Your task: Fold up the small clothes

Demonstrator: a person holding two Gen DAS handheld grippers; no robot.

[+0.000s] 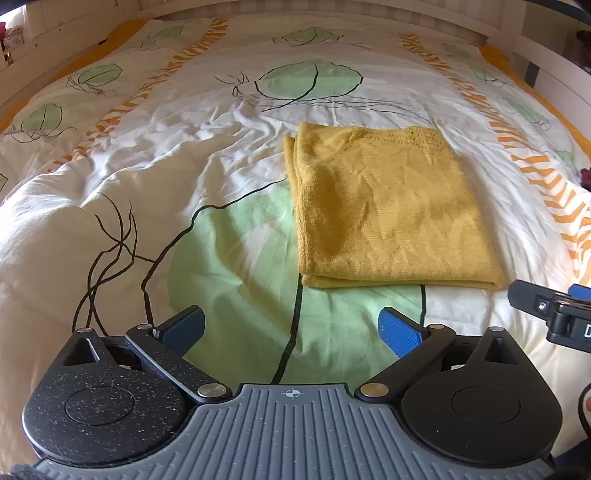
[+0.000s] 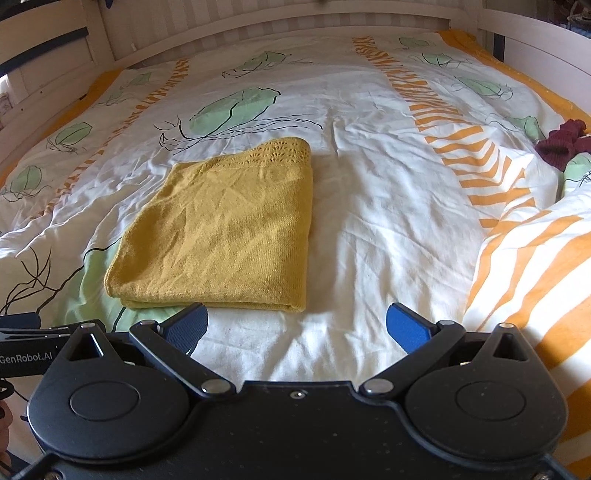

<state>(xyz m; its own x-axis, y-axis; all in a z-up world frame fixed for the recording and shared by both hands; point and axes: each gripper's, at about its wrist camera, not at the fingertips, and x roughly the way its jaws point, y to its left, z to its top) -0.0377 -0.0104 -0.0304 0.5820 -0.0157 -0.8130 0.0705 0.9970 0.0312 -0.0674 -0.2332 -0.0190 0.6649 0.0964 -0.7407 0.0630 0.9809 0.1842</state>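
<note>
A mustard-yellow knit garment lies folded into a neat rectangle on the bed; it also shows in the right wrist view. My left gripper is open and empty, just in front of the garment's near edge and a little to its left. My right gripper is open and empty, in front of the garment's near right corner. The right gripper's body shows at the right edge of the left wrist view. Neither gripper touches the cloth.
The bed has a white duvet with green leaf shapes and orange stripes. A dark red garment lies bunched at the far right. A white headboard runs along the back. The duvet bulges up at the right.
</note>
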